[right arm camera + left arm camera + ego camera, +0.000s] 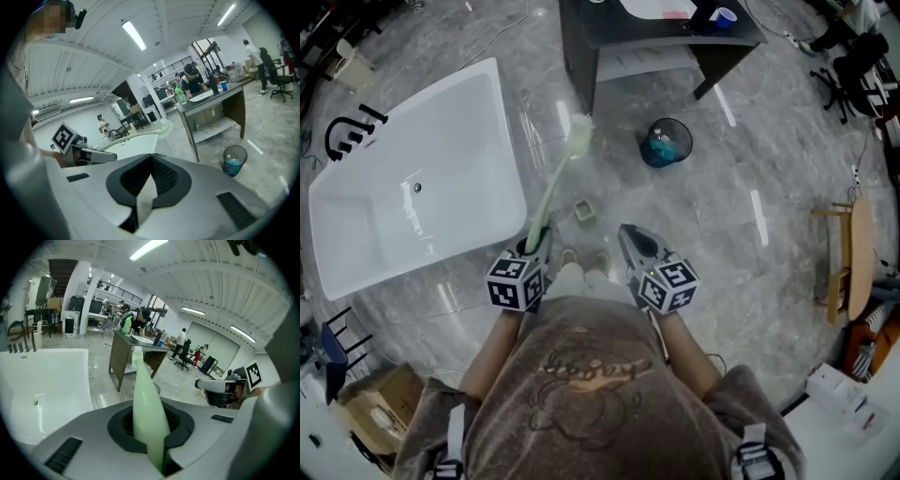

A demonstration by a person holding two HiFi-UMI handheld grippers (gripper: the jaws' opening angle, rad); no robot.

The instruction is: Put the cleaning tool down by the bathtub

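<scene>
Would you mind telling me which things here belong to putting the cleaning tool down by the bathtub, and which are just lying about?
Belongs to the job:
pale green brush, clamped in the left gripper
white bathtub

Just lying about:
small green cup on the floor
waste bin
dark table
cardboard box

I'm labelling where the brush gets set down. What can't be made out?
Cleaning tool: its handle end, left gripper view, buried in the shut jaws of the left gripper.
Small green object on the floor: head view, too small to identify.
Floor nearest the person: head view, covered by their torso.
Bathtub: near part, left gripper view, cut off by the gripper's body.
</scene>
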